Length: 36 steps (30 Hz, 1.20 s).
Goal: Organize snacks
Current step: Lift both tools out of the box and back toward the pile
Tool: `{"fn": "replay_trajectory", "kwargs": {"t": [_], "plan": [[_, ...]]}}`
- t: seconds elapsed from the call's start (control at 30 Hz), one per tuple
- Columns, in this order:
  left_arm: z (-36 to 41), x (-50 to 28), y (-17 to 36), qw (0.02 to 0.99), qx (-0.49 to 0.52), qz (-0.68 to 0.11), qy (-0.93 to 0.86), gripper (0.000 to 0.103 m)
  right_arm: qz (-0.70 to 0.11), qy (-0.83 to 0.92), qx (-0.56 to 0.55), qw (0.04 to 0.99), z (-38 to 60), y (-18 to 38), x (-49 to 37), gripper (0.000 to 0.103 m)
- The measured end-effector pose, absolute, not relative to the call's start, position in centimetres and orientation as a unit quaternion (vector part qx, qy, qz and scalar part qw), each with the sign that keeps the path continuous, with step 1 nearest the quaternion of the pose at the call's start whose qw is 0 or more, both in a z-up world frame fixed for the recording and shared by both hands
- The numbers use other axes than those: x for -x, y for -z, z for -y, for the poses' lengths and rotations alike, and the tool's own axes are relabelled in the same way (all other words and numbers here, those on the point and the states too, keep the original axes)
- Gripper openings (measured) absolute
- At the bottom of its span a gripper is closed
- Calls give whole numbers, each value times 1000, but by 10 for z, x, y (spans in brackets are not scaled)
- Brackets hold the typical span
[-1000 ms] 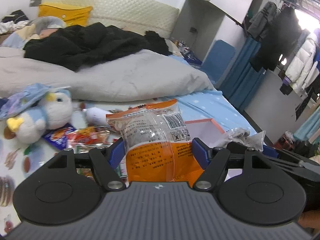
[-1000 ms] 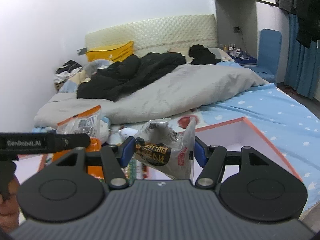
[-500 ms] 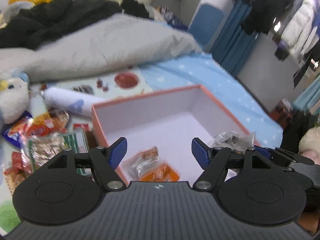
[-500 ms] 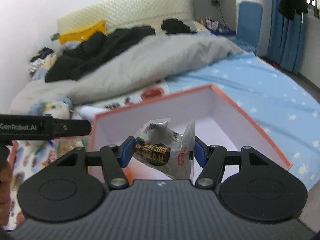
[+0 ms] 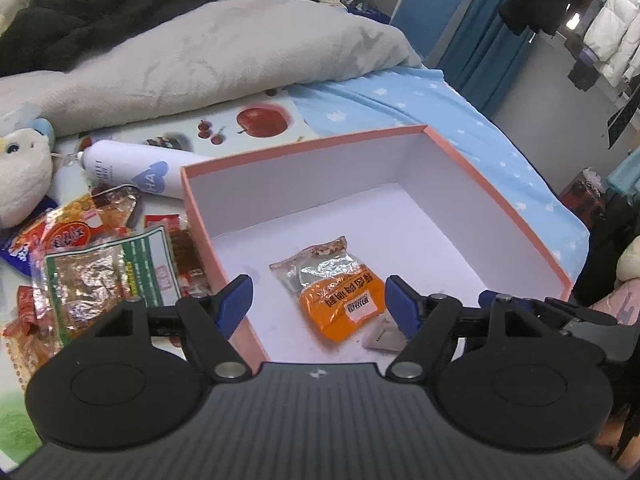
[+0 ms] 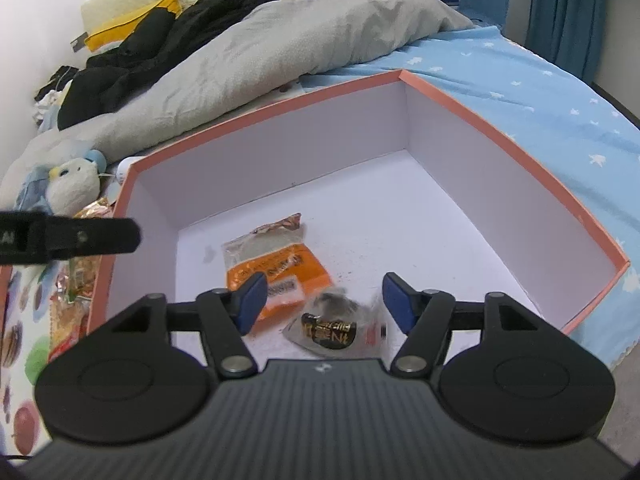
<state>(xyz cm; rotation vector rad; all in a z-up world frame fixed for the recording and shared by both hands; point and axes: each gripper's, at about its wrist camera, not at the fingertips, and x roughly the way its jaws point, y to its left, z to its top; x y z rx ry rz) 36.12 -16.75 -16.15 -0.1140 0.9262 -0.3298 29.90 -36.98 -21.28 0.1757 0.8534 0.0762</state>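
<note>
- Both snack packets have left the grippers since a second ago and now lie in the box; a second ago each was pinched between a pair of pads above the bed.
- Left wrist view: the left gripper [image 5: 318, 300] hangs over the near left part of the box [image 5: 496, 196], its jaws wide apart and gripping nothing. The orange packet [image 5: 340, 296] lies flat on the box floor just ahead of it, between the pad lines but untouched, so it has been released to rest there.
- More snacks [image 5: 92, 276] wait in a loose heap on the bed left of this gripper, outside the box wall, likely next to be sorted.
- Right wrist view: the right gripper [image 6: 322, 300] has just been widening its jaws; the silver packet [image 6: 334, 326] sits blurred below and between the pads, clear of both, apparently dropping or just landed beside the orange one.
</note>
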Motion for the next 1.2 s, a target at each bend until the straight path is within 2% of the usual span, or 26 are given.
{"fn": "replay_trajectory", "kwargs": {"t": [0.77, 1.2], "plan": [[105, -241, 41, 929, 55, -335, 146, 79, -275, -82, -81, 955, 329, 90, -213, 67], [45, -171, 25, 943, 66, -309, 105, 86, -242, -127, -75, 959, 283, 72, -170, 67]]}}
